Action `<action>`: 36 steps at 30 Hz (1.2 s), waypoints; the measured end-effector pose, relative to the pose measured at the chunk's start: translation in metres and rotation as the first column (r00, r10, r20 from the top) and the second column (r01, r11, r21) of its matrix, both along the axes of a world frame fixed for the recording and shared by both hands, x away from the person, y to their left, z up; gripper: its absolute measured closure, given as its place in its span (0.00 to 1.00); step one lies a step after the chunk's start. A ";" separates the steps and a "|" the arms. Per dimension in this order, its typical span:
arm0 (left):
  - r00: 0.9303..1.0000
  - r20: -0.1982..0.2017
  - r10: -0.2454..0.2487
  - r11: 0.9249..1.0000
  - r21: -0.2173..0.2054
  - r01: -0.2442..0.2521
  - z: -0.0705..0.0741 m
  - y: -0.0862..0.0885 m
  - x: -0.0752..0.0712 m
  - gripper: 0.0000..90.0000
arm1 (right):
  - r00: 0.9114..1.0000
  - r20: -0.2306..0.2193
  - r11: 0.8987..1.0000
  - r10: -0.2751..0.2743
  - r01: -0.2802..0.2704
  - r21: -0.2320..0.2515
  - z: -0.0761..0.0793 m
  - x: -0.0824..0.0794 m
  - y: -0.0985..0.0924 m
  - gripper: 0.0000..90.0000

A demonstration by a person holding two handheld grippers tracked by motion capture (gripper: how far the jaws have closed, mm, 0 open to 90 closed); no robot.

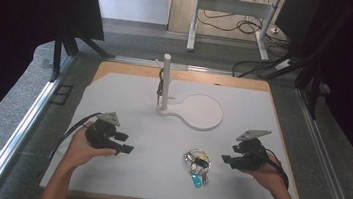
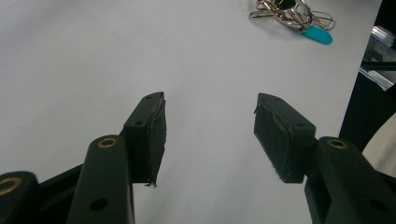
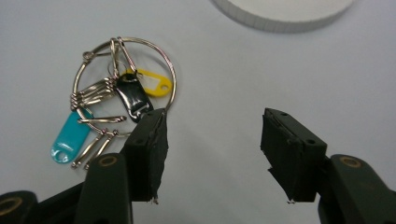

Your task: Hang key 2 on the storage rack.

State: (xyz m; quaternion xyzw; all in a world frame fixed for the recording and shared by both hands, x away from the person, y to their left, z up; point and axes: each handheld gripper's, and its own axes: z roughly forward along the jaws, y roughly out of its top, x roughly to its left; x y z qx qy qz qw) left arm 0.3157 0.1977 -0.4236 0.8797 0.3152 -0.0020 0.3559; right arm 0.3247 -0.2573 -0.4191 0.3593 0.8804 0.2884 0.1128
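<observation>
White stand [image 1: 190, 112] – upright post, round base – possibly small item hanging.

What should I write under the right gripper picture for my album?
Open right gripper beside a key ring with teal, yellow and black tags on a white table.

On the table's mat [image 1: 120, 173], the key ring bundle [image 1: 196, 165] lies near the front edge, right of centre. The left gripper [image 1: 121, 142] sits well to its left, the right gripper [image 1: 228, 159] just beside it on the right. Farther back, the post stand [image 1: 165, 83] rises left of its round base plate [image 1: 202, 112].
</observation>
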 end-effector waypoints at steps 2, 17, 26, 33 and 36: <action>1.000 0.003 -0.002 1.000 0.012 0.002 0.000 0.000 0.001 0.50 | 1.000 -0.003 0.999 0.029 -0.029 -0.023 0.008 0.005 0.007 0.47; 0.999 -0.026 -0.028 0.999 0.045 0.029 -0.010 -0.010 0.002 0.50 | 0.968 -0.136 0.961 0.211 -0.230 -0.150 0.022 0.048 0.055 0.58; 0.999 -0.035 -0.030 0.998 0.047 0.032 -0.011 -0.013 0.001 0.50 | 0.944 -0.165 0.926 0.287 -0.318 -0.206 0.009 0.060 0.079 0.69; 0.999 -0.030 -0.034 0.999 0.037 0.035 -0.010 -0.011 0.001 0.50 | 0.925 -0.210 0.902 0.316 -0.362 -0.235 -0.005 0.068 0.092 0.72; 0.999 -0.031 -0.036 0.999 0.036 0.038 -0.010 -0.011 0.001 0.50 | 0.913 -0.234 0.891 0.334 -0.386 -0.237 -0.011 0.070 0.097 0.73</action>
